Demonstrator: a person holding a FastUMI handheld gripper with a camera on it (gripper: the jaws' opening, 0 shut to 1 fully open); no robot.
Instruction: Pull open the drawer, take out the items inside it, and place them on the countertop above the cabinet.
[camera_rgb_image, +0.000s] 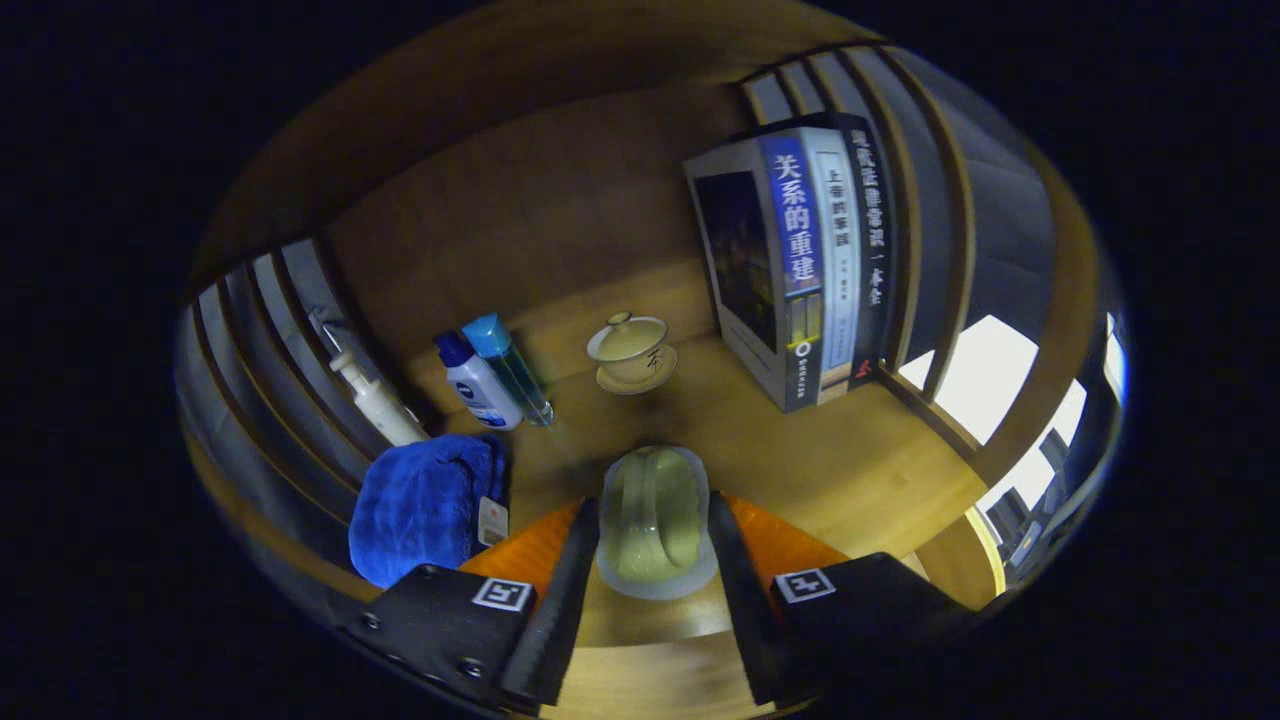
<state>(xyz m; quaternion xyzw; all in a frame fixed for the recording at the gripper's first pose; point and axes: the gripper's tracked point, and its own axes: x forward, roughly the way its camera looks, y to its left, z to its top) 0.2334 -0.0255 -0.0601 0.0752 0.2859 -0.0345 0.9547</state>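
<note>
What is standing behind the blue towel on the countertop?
Behind the blue towel stand a white pump bottle, a white bottle with a blue cap and a clear bottle with a light blue cap. The towel hides the pump bottle's base. The gripper holds a pale green cup.

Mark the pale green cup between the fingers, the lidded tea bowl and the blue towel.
Pale green cup (655, 520): gripper view, its body.
Lidded tea bowl (630, 350): gripper view, its side wall.
Blue towel (420, 505): gripper view, middle of the folded cloth.
</note>
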